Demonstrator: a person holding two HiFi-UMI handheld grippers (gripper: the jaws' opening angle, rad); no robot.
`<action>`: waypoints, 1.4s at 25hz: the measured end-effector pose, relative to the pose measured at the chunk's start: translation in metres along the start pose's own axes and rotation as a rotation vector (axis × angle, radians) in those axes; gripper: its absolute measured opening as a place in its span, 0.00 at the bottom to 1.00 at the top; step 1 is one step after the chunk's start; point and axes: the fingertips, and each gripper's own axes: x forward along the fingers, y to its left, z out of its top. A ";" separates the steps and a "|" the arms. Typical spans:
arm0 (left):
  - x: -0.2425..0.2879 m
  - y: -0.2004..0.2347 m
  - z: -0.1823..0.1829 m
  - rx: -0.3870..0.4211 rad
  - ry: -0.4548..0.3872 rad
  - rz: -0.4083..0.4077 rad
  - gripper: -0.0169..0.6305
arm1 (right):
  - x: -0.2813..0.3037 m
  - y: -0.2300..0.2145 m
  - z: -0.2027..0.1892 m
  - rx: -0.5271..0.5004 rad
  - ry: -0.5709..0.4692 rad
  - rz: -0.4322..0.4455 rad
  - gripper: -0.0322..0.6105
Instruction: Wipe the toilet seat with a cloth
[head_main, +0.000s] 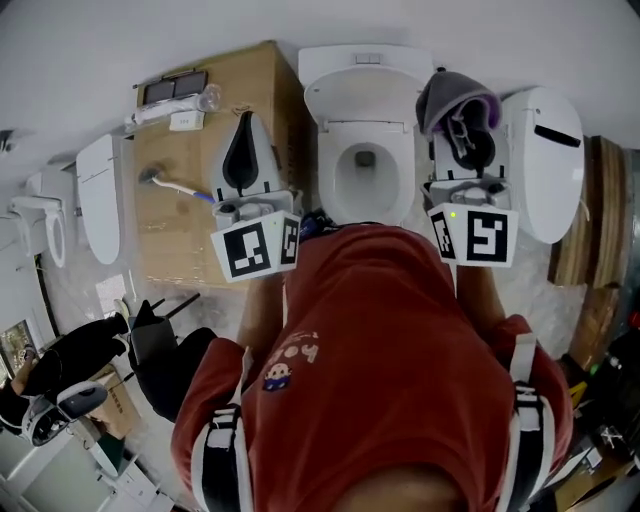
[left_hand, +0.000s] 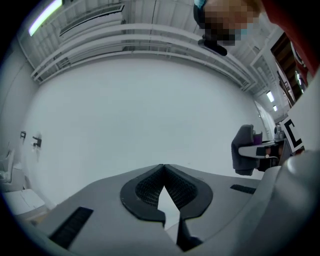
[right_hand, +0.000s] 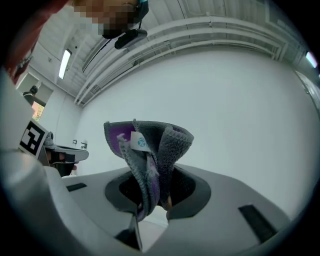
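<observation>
The grey and purple cloth (head_main: 445, 95) is pinched between the jaws of the right gripper (head_main: 468, 132) at the upper right of the head view. It stands bunched above the jaws, so a loose fold is presumably left free for wiping. The left gripper (left_hand: 162, 167), at the upper left of centre, is pressed together on nothing, apparently just held out of the way. The toilet seat (head_main: 326, 165), at the upper middle between the two grippers, is not yet touched.

Head view steeply down on toilet (head_main: 335, 150); both gripper views face wall (left_hand: 150, 110).
</observation>
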 end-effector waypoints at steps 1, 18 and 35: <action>-0.001 -0.003 0.000 0.007 0.000 -0.004 0.05 | -0.001 0.000 0.000 0.009 0.001 0.004 0.18; -0.010 -0.022 -0.003 0.004 0.028 -0.041 0.05 | -0.015 -0.013 -0.008 0.018 0.071 -0.064 0.18; -0.014 -0.039 0.001 0.032 0.032 -0.062 0.05 | -0.028 -0.016 -0.012 0.018 0.080 -0.062 0.18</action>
